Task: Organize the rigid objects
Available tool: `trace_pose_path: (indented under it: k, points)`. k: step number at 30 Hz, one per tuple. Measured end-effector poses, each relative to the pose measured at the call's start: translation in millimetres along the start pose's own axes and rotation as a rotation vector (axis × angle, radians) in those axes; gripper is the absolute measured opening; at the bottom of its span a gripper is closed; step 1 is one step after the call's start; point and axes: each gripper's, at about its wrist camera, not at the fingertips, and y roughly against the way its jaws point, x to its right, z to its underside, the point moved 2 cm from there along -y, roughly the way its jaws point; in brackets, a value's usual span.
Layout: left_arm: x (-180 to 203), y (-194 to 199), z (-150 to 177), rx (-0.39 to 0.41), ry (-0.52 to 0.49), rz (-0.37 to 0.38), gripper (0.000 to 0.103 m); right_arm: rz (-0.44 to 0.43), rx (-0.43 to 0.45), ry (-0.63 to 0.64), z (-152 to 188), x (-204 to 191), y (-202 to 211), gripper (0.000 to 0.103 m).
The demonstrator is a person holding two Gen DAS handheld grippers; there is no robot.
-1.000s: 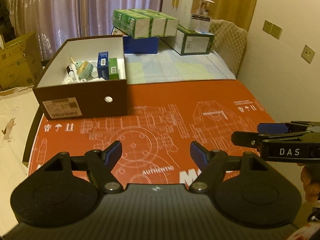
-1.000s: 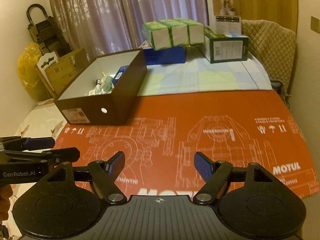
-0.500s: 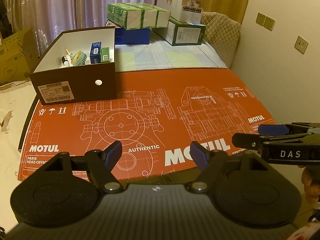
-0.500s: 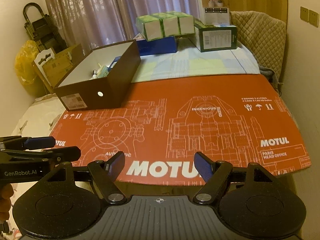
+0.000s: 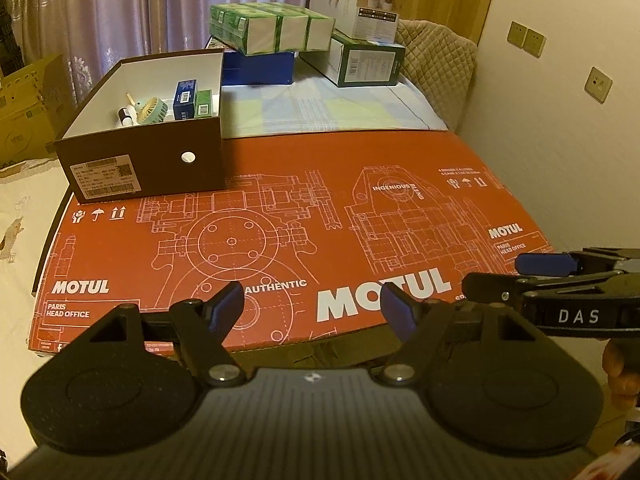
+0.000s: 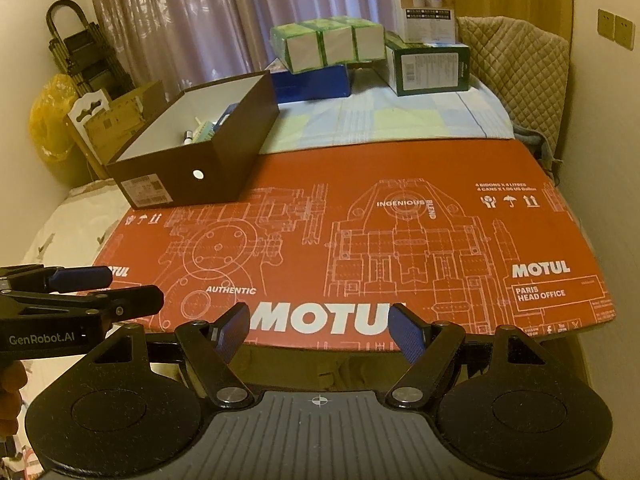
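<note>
A brown shoebox [image 5: 152, 164] [image 6: 224, 168] stands at the far left of the red printed cardboard sheet [image 5: 304, 216] [image 6: 360, 232]. Inside it lie a small green fan [image 5: 151, 109], a blue carton [image 5: 185, 100], a green carton [image 5: 204, 103] and a white tube [image 5: 125, 115]. My left gripper [image 5: 312, 306] hangs open and empty over the sheet's near edge. My right gripper [image 6: 318, 328] is open and empty too, just short of the same edge. Each gripper shows at the side of the other's view, the right gripper [image 5: 520, 276] and the left gripper [image 6: 120, 292].
Behind the sheet, on a pale checked cloth [image 5: 320, 108], stand green-and-white boxes [image 5: 276, 32] on a blue box [image 5: 258, 66], a dark green box [image 5: 366, 62] and a white carton [image 5: 370, 10]. A quilted chair back [image 5: 438, 60] is far right, cardboard boxes [image 6: 116, 120] far left.
Both grippers have drawn back toward the near edge of the red sheet; the shoebox looks farther away and the sheet's front edge has come into view. Both stay open.
</note>
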Motion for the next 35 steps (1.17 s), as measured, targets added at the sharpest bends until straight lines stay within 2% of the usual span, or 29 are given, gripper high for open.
trace_pose_path:
  k: [35]
  points:
    - [-3,-7,6,-0.020,0.003,0.004,0.072,0.005,-0.026,-0.008,5,-5,-2,0.073]
